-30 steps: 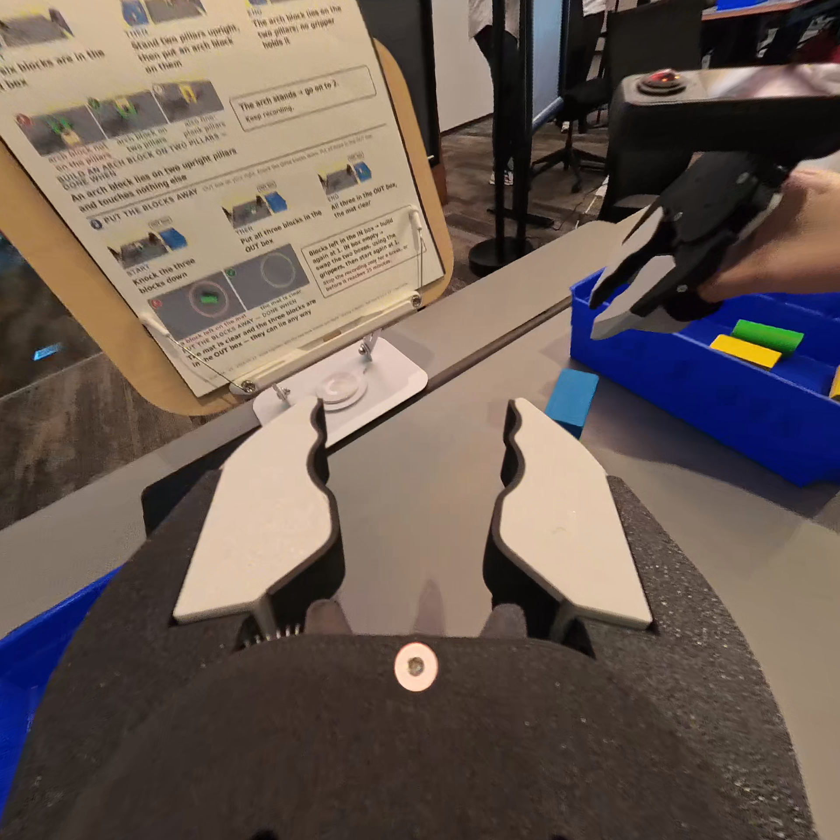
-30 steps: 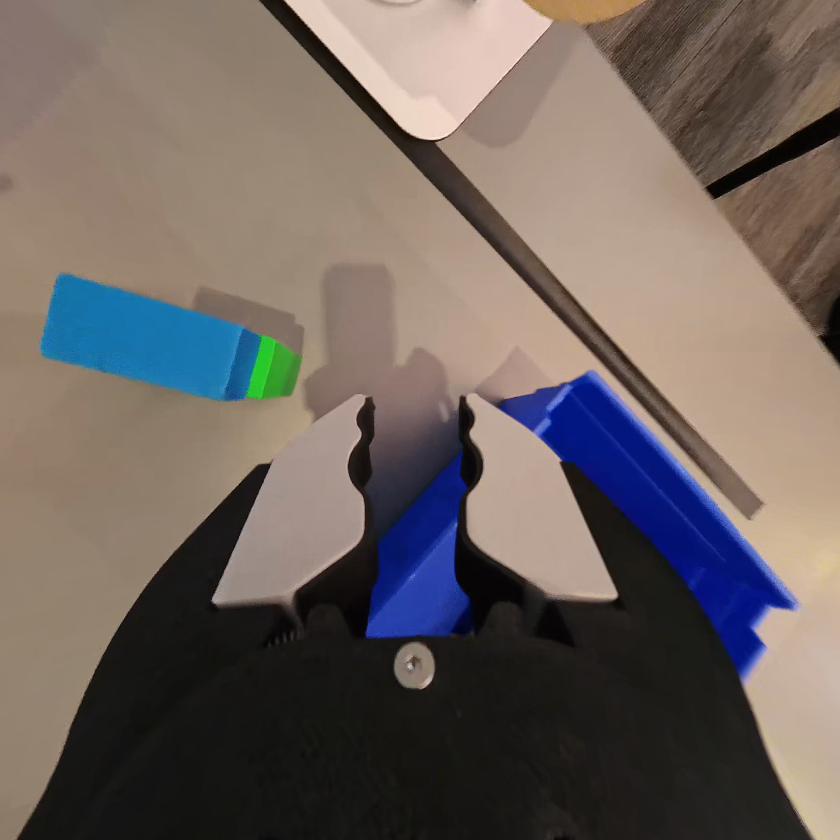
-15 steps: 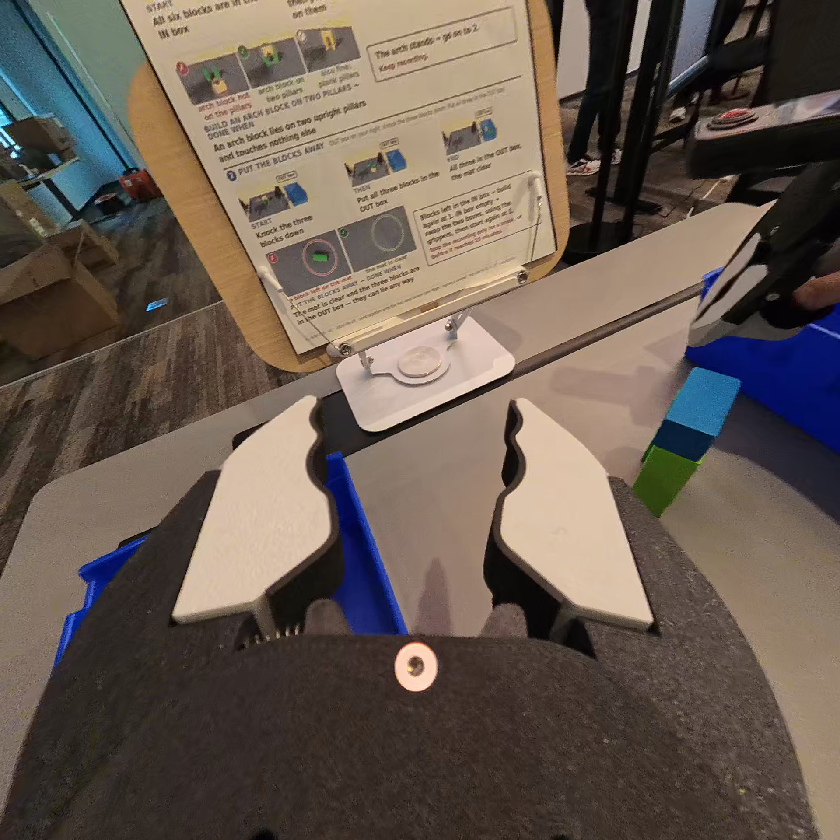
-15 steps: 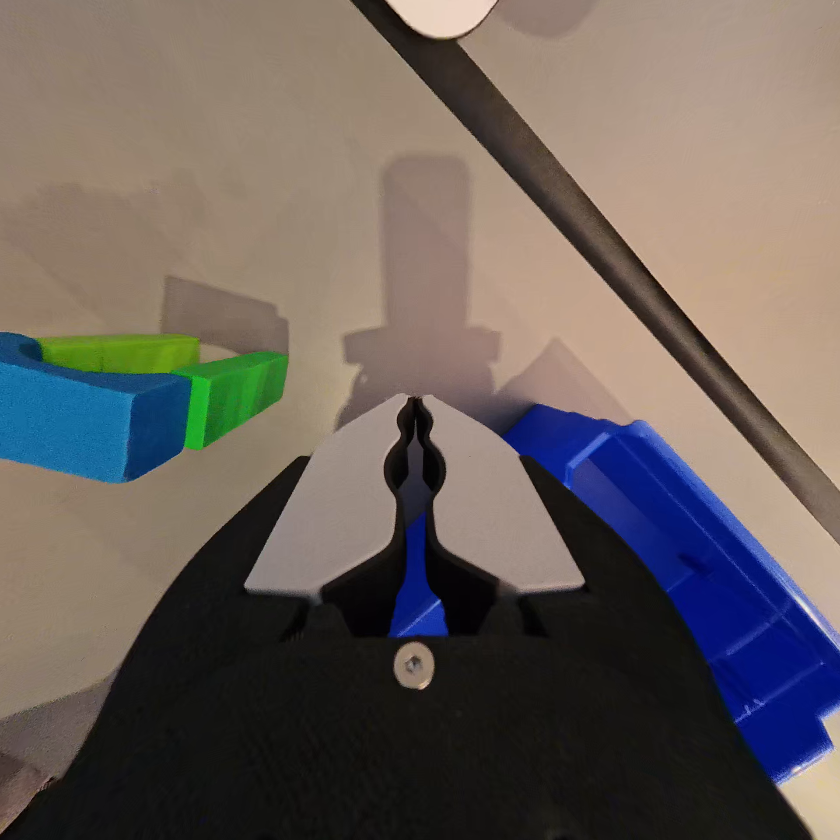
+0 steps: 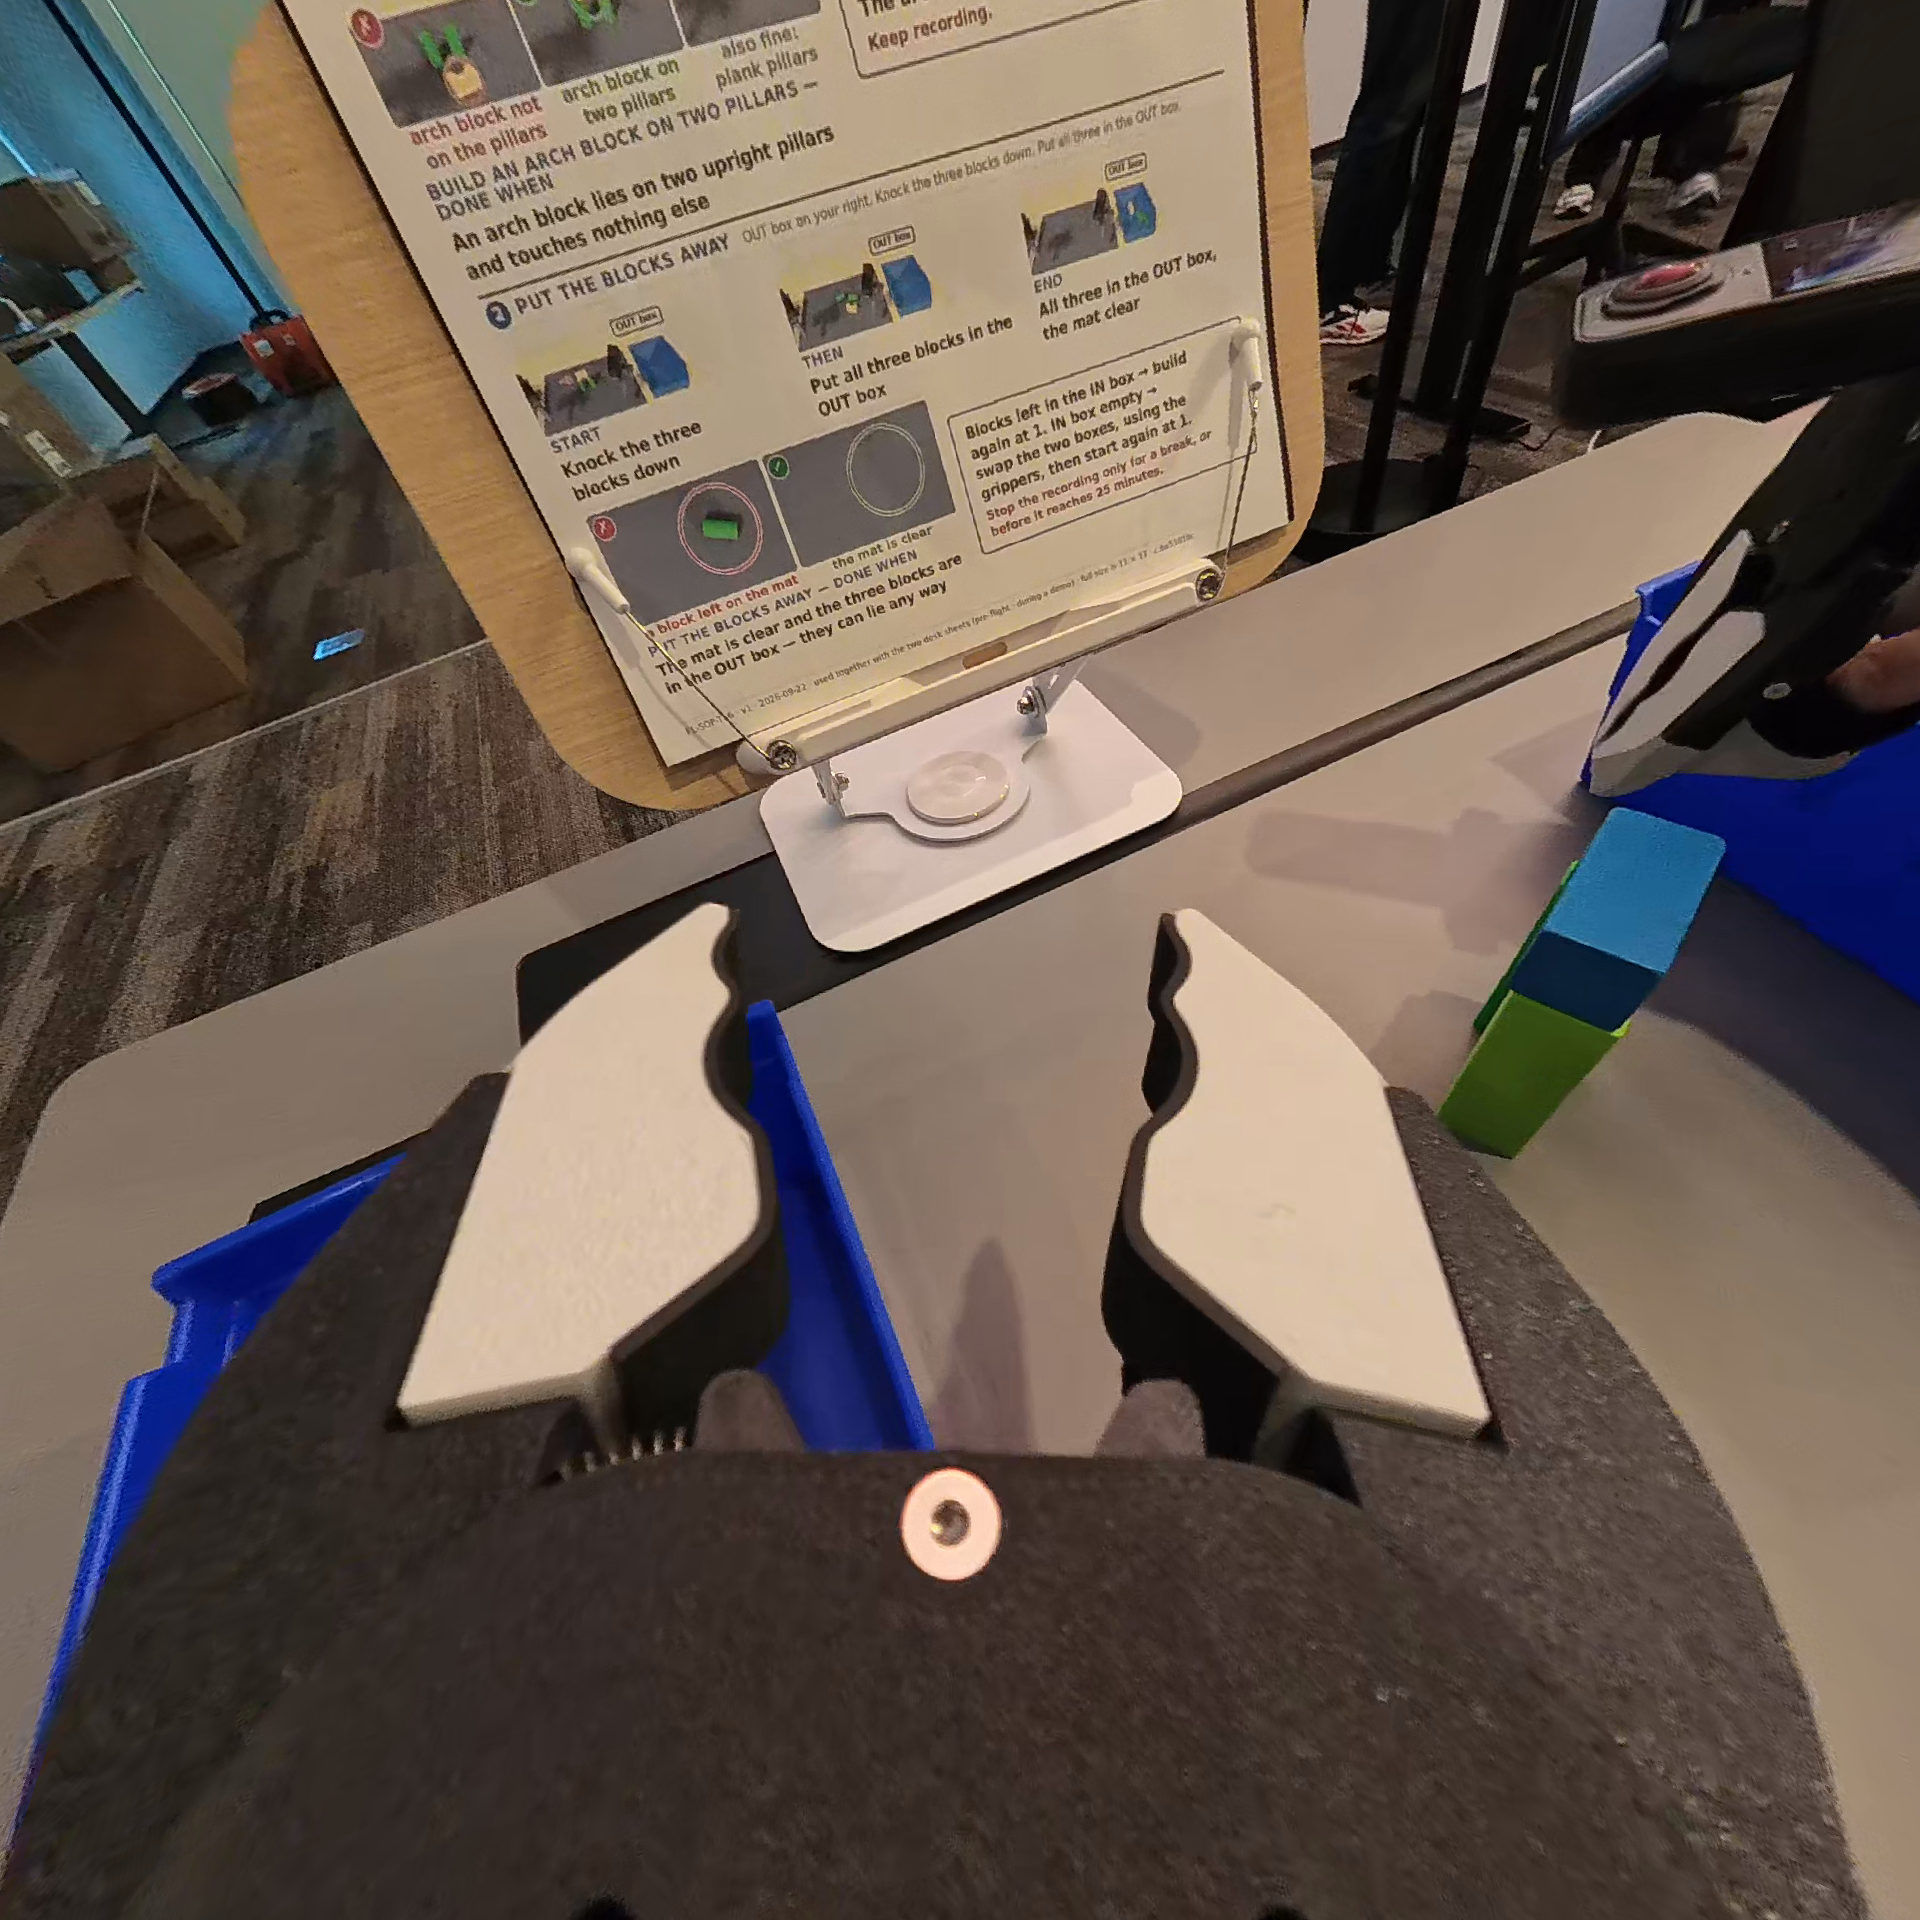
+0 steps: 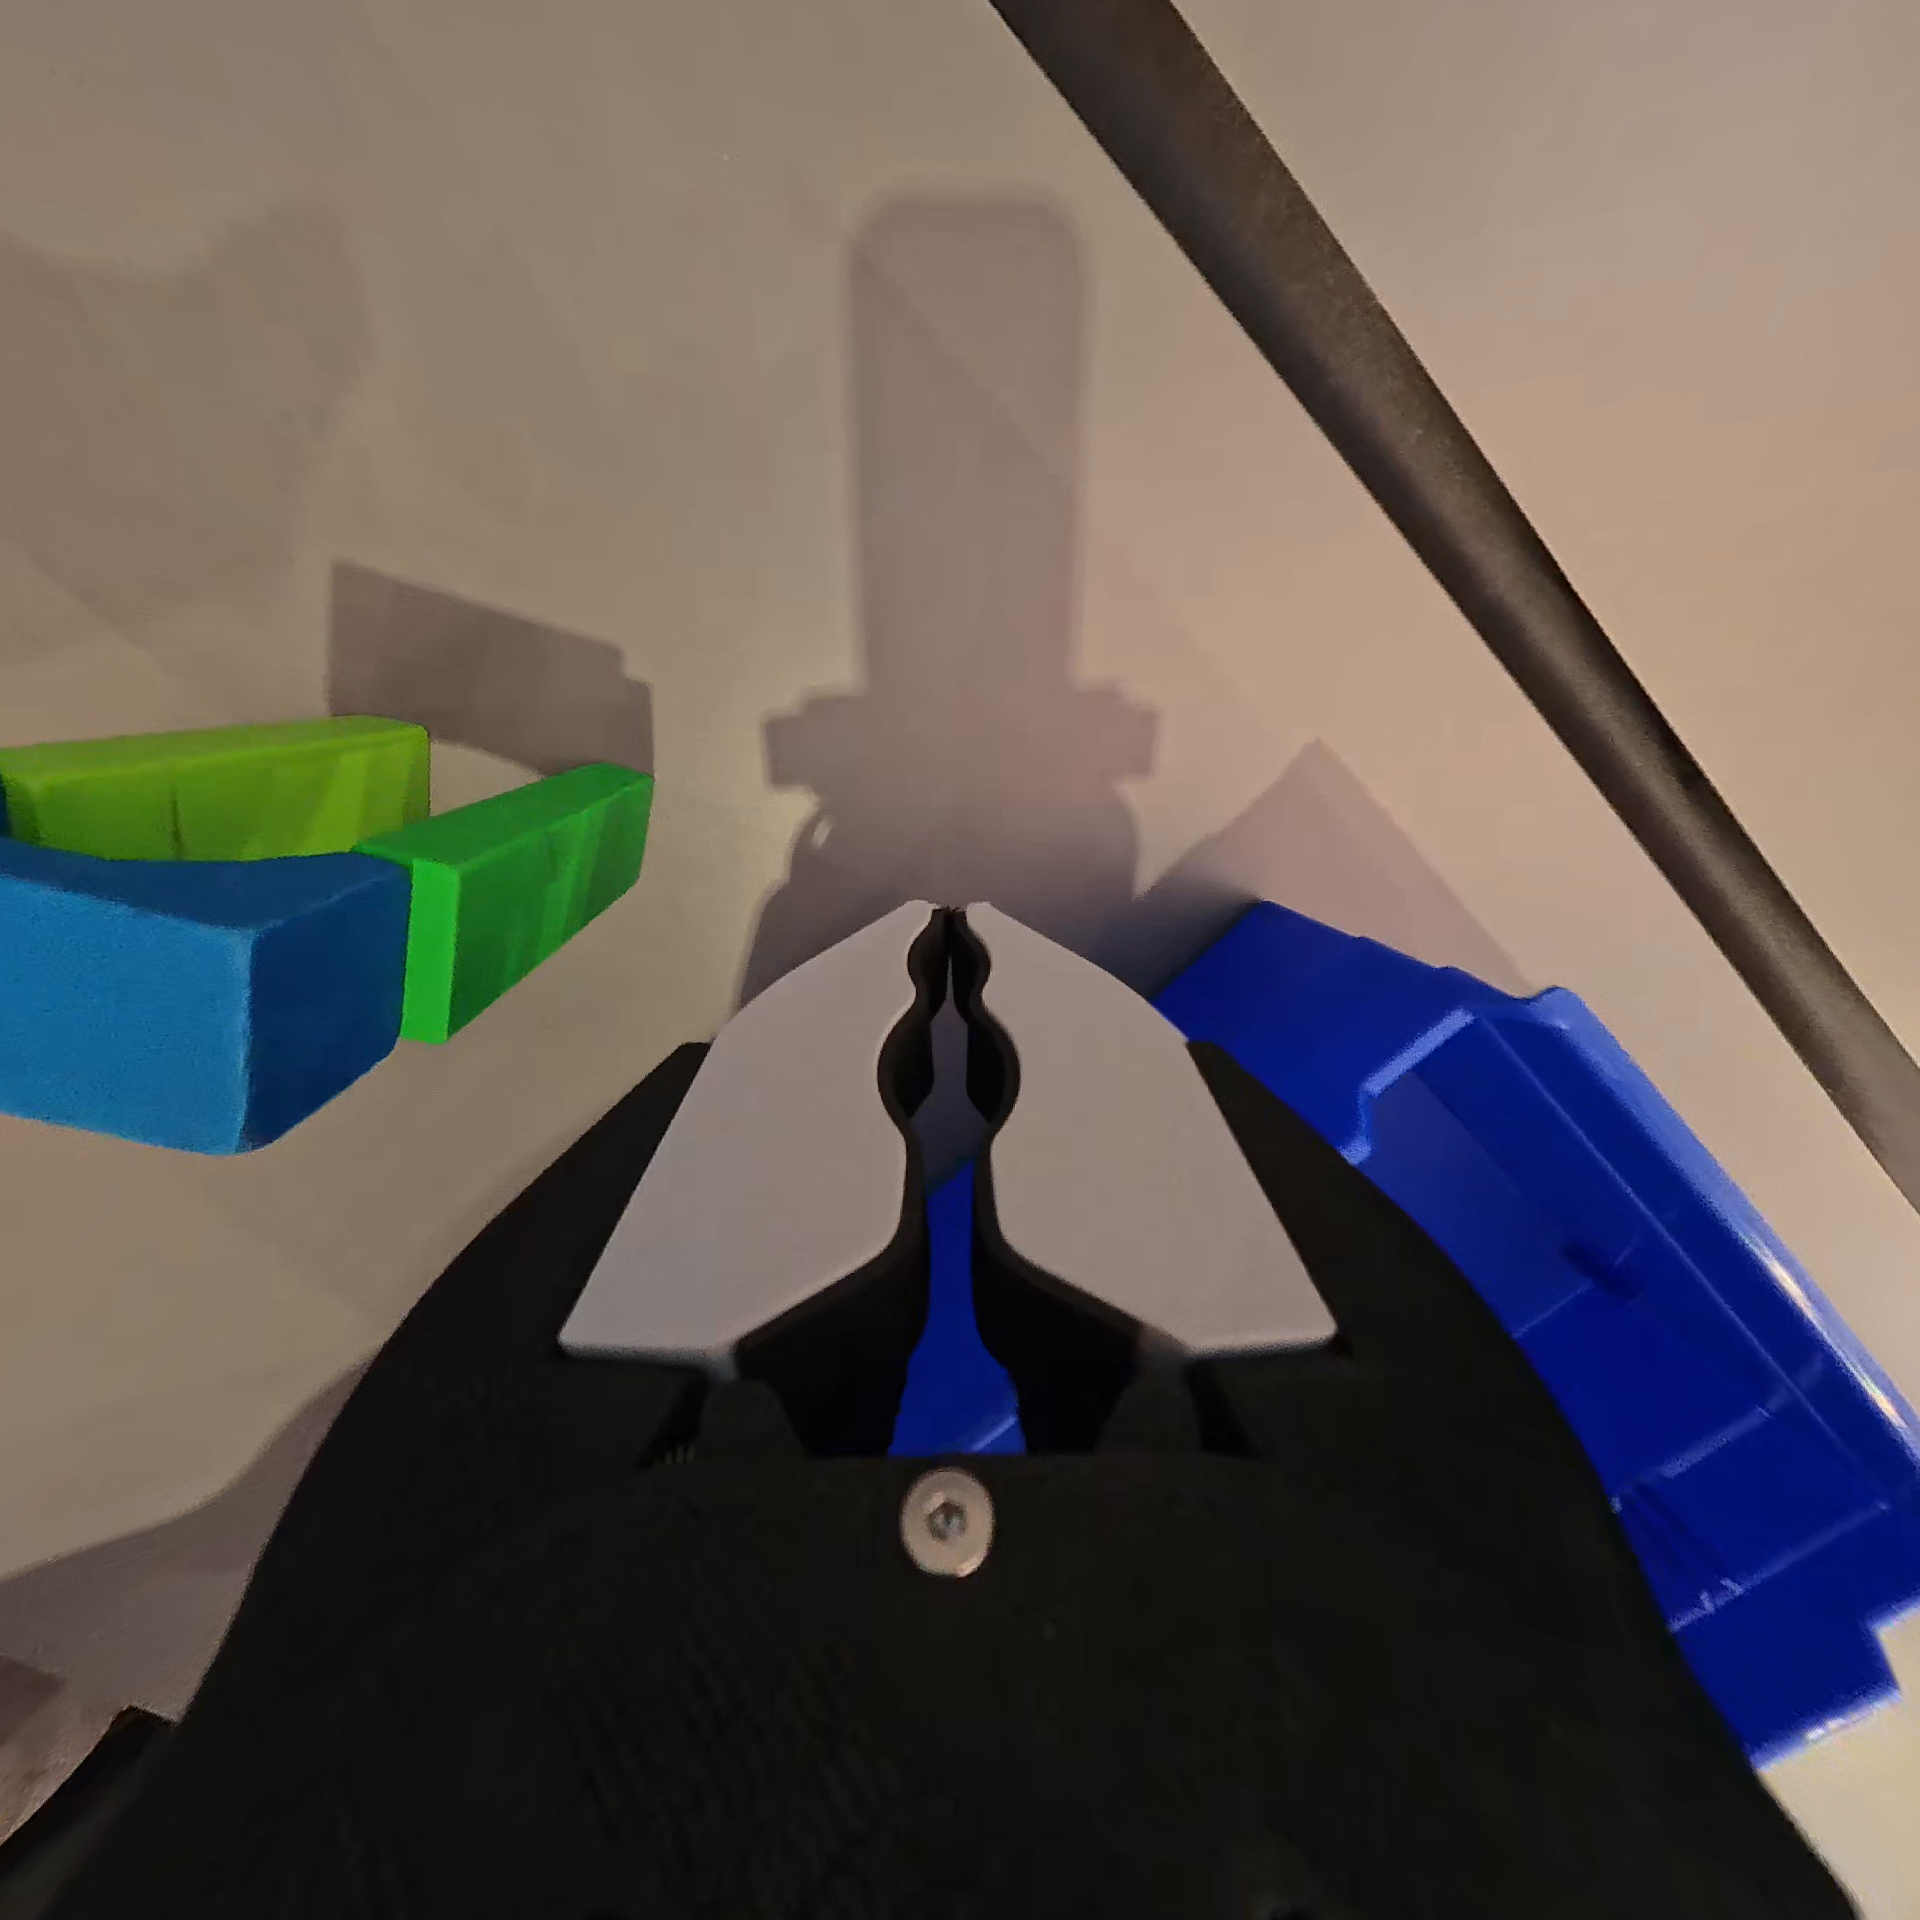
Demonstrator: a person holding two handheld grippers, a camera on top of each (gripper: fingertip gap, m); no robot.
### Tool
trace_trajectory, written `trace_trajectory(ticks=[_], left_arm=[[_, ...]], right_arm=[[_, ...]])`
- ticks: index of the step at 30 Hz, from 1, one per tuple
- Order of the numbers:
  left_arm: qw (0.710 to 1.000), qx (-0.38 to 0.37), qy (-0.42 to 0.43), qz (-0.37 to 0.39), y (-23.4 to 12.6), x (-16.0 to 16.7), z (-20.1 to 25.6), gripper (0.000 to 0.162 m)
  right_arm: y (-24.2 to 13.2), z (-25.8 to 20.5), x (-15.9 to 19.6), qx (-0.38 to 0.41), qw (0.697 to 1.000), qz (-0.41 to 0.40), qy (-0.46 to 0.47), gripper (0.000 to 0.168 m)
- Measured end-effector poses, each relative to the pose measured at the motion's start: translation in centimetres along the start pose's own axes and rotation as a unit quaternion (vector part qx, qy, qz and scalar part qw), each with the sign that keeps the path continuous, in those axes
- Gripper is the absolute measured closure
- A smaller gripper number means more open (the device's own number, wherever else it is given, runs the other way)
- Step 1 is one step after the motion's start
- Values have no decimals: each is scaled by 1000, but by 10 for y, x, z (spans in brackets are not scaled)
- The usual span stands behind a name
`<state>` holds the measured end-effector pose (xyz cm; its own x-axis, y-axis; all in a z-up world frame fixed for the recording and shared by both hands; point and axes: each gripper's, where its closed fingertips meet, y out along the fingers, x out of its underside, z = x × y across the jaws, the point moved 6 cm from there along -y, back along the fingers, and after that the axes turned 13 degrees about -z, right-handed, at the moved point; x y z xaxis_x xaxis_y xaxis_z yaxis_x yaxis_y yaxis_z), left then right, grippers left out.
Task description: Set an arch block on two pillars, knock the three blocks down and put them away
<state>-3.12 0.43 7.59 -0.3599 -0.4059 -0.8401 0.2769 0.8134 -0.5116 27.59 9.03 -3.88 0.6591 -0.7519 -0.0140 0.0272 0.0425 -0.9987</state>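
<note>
the light blue arch block (image 6: 177,997) sits on two upright green pillar blocks (image 6: 520,894) on my grey mat (image 5: 1039,1091), arch standing.
from the left wrist view the blue arch (image 5: 1621,914) rides on the green pillars (image 5: 1527,1070) just beside the blue plastic bin on the right (image 5: 1829,862). my right gripper (image 6: 948,914) is clenched with nothing in it, fingertips touching, hovering near the stack over that bin's corner (image 6: 1507,1143); a second ago its jaws were parted, half a second ago nearly together. my left gripper (image 5: 945,935) hangs released and empty above the near rim of the blue bin on the left (image 5: 821,1195), having swung left since a second ago. the paper instruction sheet on its wooden board (image 5: 831,343) stands behind on a white stand (image 5: 977,821).
</note>
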Motion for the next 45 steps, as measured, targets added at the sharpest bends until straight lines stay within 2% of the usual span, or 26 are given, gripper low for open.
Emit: trace_trajectory(ticks=[18,22,26,28,30,35,38,42,43,45], left_arm=[[1000,15,-3,-14,-3,1,-3,89],[1000,22,0,-19,-5,2,-1,89],[999,28,6,-27,-6,2,1,90],[999,32,7,-29,-7,3,0,90],[999,36,5,-30,-10,3,-2,89],[998,61,12,-30,-25,2,-6,88],[997,74,14,-23,-42,0,-10,88],[996,89,30,-10,-67,-3,-8,88],[995,89,35,-9,-71,-3,-7,88],[996,81,43,-12,-76,-3,-4,88]], right_arm=[[2,-43,-11,-15,999,4,-48,167],[0,-74,-17,-43,997,16,-70,167],[0,-129,-28,-87,990,17,-114,167],[-11,-157,-35,-105,984,24,-142,167],[-39,-181,-42,-119,977,65,-166,167],[-111,-211,-31,-61,949,219,-219,167],[-98,-211,2,-43,957,230,-172,158],[-40,-174,47,51,979,189,-51,149],[-28,-161,55,57,984,172,-4,141],[-6,-143,66,18,986,142,82,130]])
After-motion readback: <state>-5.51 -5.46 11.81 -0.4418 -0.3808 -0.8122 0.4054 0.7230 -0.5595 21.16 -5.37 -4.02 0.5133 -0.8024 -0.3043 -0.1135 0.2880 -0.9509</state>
